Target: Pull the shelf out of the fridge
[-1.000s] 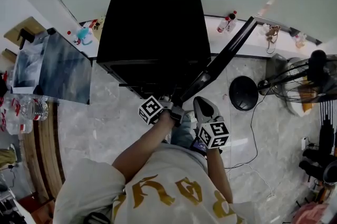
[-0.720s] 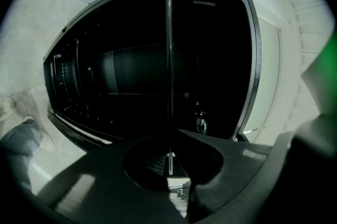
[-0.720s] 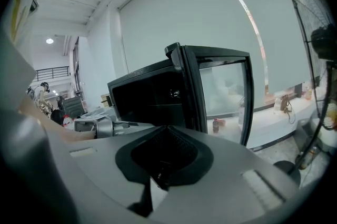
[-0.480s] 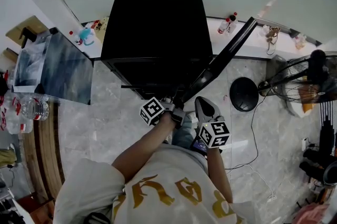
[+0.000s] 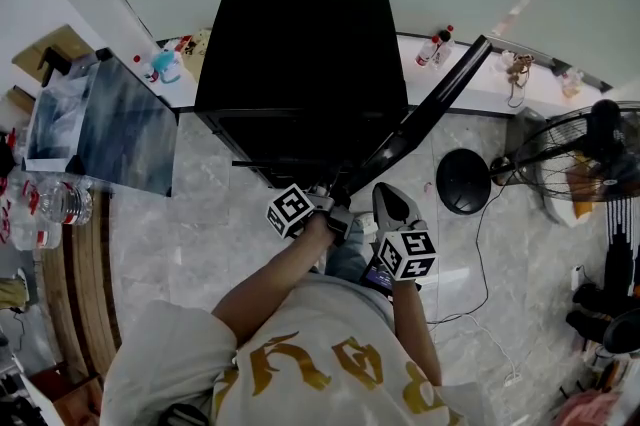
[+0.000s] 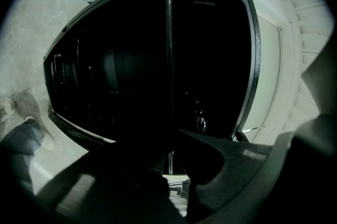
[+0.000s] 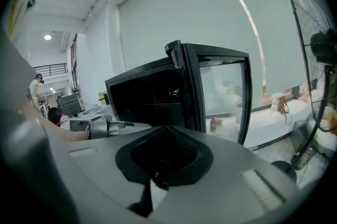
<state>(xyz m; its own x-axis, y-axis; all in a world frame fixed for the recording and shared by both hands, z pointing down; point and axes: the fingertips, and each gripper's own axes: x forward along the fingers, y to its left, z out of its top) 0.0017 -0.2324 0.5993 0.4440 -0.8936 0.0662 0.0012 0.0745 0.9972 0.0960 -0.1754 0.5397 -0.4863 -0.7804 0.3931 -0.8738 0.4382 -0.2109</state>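
**Step in hand:** grasp made, extraction not yet begun.

The left gripper (image 6: 171,171) is narrowed onto the front edge of the thin dark flat shelf (image 6: 168,60). The shelf shows edge-on as a line across the unlit interior of the black box-shaped fridge (image 5: 300,44) and appears to lie almost wholly inside it. The black-framed glass door (image 5: 425,114) stands open at the right. The right gripper (image 7: 167,152) is closed on nothing and held clear of the fridge.

**Next move, as judged:** a straight, level pull toward the person, keeping the shelf square so it does not jam.
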